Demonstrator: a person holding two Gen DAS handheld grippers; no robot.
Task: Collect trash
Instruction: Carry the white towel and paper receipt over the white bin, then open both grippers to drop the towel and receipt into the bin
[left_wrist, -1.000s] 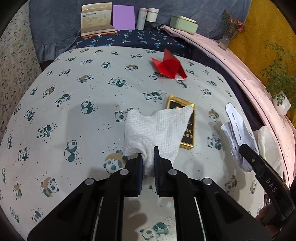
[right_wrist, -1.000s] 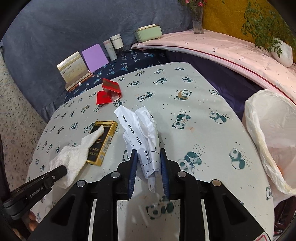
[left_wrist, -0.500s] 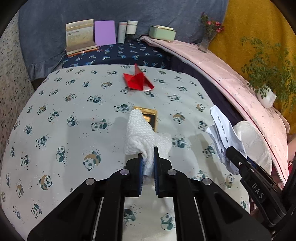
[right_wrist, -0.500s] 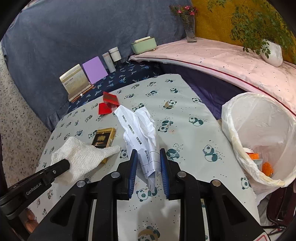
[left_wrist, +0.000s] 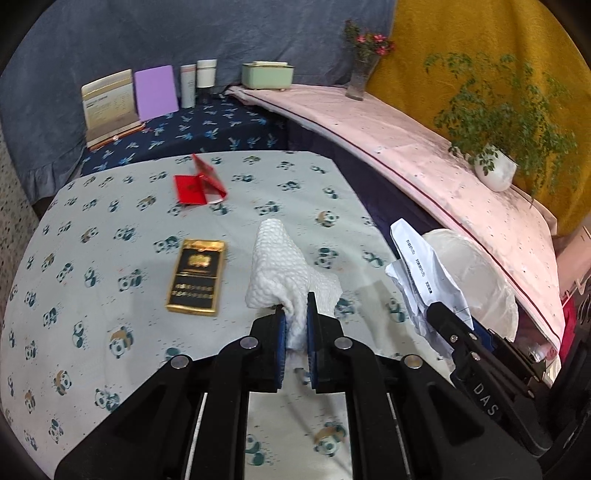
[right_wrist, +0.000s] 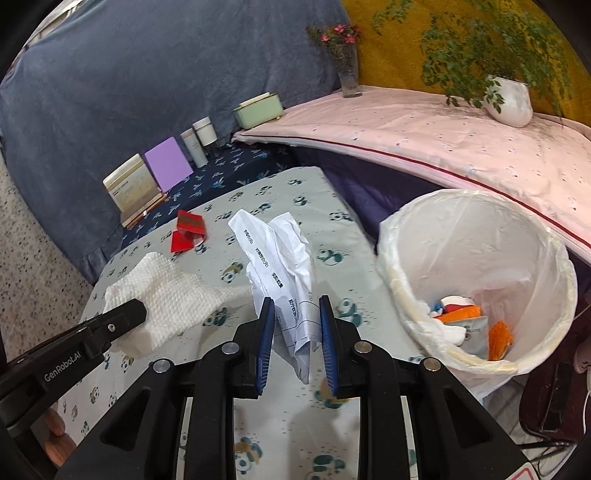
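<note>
— Grippers first, please: what have you got in each?

— My left gripper (left_wrist: 294, 321) is clenched on a white textured paper towel (left_wrist: 280, 269), which stands up out of the jaws above the panda-print tablecloth (left_wrist: 92, 236). My right gripper (right_wrist: 297, 325) is clamped on a crumpled printed paper (right_wrist: 280, 266); the sheet sticks up above the blue pads and its lower end hangs below them.

— Where is the bin?

— The trash bin (right_wrist: 384, 266), lined with a white plastic bag, stands just beside the table's right edge, to the right of my right gripper. Inside I see orange scraps and some white packaging at the bottom. The paper I hold is left of the rim, over the cloth rather than over the opening.

— Anything left on the table?

— A black-and-gold cigarette pack (left_wrist: 195, 277) lies flat on the cloth, left of the towel and apart from it. Farther back there is a red folded paper (left_wrist: 197, 184), partly opened, near the table's far edge.

— And the two grippers, relative to each other?

— Side by side, near but not touching.
</note>
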